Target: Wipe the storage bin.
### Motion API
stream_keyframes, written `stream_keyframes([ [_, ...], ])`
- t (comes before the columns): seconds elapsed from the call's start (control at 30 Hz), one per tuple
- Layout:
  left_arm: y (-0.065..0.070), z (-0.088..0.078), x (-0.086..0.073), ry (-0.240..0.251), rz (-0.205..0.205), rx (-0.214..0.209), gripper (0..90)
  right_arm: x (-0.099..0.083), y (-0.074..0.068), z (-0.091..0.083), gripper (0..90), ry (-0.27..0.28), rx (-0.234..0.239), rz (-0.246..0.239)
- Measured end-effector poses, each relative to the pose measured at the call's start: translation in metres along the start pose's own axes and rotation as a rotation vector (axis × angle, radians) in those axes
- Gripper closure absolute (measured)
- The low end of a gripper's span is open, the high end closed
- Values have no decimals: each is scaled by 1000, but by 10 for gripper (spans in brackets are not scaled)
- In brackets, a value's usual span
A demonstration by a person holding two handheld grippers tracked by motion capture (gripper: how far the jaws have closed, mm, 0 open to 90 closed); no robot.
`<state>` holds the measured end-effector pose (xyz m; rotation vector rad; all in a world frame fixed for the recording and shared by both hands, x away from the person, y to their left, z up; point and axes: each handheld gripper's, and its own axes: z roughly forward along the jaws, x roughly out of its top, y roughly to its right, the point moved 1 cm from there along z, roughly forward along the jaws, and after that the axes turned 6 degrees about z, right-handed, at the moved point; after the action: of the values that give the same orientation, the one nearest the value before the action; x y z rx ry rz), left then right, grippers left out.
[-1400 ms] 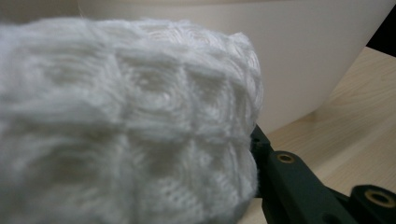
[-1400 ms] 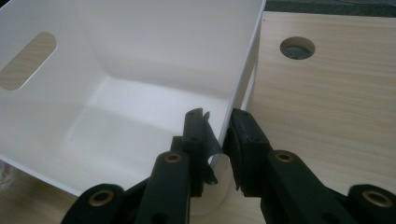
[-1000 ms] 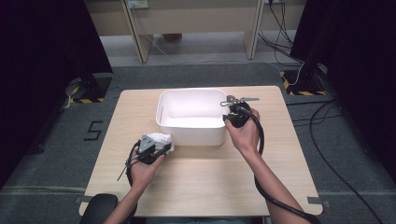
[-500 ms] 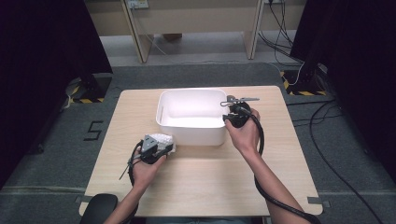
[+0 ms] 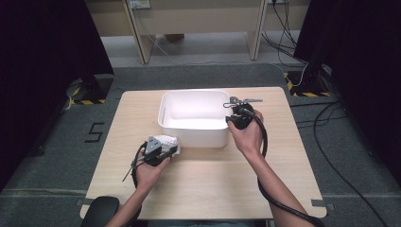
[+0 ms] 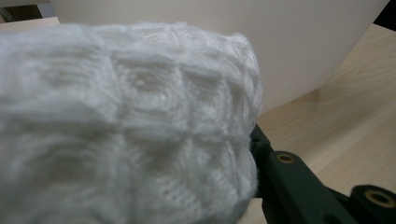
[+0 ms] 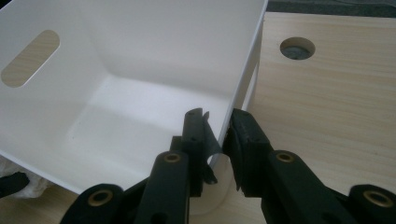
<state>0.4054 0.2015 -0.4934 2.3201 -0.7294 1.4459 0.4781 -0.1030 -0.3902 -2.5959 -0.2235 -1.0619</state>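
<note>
1. The left hand-held gripper (image 5: 166, 149) is closed tight on a white knitted cloth (image 5: 166, 143). The cloth bulges out around the jaws, so the grip looks firm enough to carry it.
2. In the left gripper view the cloth (image 6: 126, 121) sits right at the jaws, and the bin's outer wall (image 6: 299, 51) rises just ahead of that hand-held gripper. I judge the cloth is held there ready to go up and over the rim.
3. The right hand-held gripper (image 5: 235, 117) straddles the near right corner of the white bin (image 5: 165, 111), jaws part closed on the wall.
4. In the right gripper view, that hand-held gripper (image 7: 217, 130) has one jaw inside the bin wall (image 7: 243, 88) and one outside. This pinch likely steadies the light bin so it does not slide on the tabletop (image 5: 213, 184).
5. The bin looks empty ahead of the right hand-held gripper.
</note>
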Motion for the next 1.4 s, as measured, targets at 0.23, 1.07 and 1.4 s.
stream_keyframes([
  [0.23,2,-7,11,32,8,-2,748,0,0,0,769,2,1,0],
  [1.07,4,-18,30,86,11,-1,747,0,0,1,769,7,1,-2],
  [1.4,5,-18,33,90,15,-1,747,0,0,1,768,7,0,-2],
])
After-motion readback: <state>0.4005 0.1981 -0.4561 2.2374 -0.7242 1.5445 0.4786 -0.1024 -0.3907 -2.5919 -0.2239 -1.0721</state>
